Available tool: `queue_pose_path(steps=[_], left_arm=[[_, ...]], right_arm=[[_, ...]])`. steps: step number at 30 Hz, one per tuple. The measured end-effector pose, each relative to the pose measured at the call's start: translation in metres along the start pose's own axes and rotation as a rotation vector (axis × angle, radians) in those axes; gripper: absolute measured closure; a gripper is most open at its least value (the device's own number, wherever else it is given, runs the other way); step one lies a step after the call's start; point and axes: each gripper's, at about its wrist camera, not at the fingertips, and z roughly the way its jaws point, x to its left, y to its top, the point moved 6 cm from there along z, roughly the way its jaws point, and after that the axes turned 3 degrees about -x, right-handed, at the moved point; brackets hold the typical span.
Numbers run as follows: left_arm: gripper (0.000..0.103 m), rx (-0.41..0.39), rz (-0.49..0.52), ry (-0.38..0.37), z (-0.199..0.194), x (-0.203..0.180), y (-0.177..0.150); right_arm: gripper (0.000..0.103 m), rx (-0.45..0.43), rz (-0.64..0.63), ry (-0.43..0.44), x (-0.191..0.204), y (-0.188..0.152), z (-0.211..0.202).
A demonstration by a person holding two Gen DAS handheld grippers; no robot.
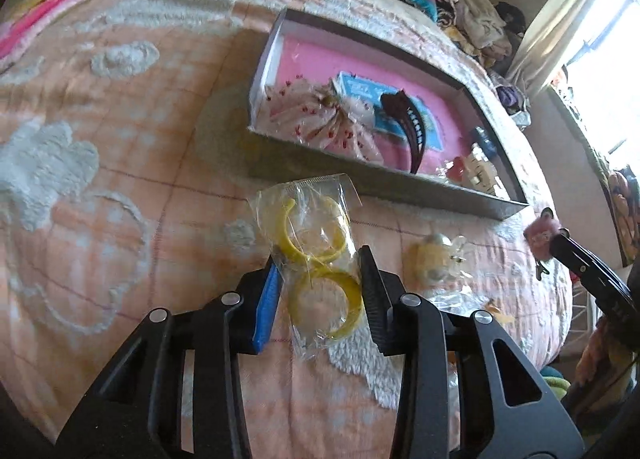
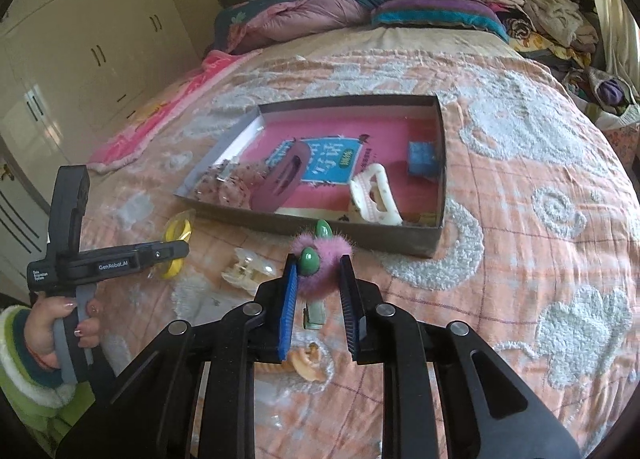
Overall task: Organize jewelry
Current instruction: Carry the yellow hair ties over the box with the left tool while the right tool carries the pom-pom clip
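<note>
On the bed's peach quilt (image 2: 520,219), the left gripper (image 1: 318,279) has its fingers closed on a clear plastic packet of yellow bangles (image 1: 318,255); the crinkled film blurs the rings, so their exact count is hard to read. From the right wrist view that packet is mostly hidden behind the left gripper's body, with only yellow slivers showing.

The right gripper (image 2: 319,279) has its fingers pressed against a fluffy pink hair clip with green ears (image 2: 316,259), held just in front of the near wall of the shallow cardboard box (image 2: 360,237). The clip's metal tail hangs down between the fingers.

Inside the box, on its pink lining, lie a dark brown claw clip (image 2: 282,175), a cream claw clip (image 2: 374,195), a small blue block (image 2: 422,157) and a frilly dotted piece at the left end, partly cut off by the wall. A translucent claw clip (image 2: 244,269) rests on the quilt between the grippers. A peach-coloured object beneath the right gripper is too hidden to name.
</note>
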Motion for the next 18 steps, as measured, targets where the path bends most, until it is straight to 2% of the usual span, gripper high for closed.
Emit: queue_pose_path(steps=[6, 12, 18], left_arm=[[0.074, -0.058, 0.020, -0.012, -0.029, 0.000, 0.017], [0.074, -0.120, 0.067, -0.015, -0.051, -0.012, 0.047], [0.074, -0.153, 0.113, -0.033, -0.058, -0.030, 0.071]], right_arm=[[0.083, -0.027, -0.038, 0.026, 0.020, 0.010, -0.010], [0.083, -0.070, -0.075, 0.052, 0.040, 0.034, -0.018], [0.083, -0.117, -0.086, 0.062, 0.046, 0.058, -0.027]])
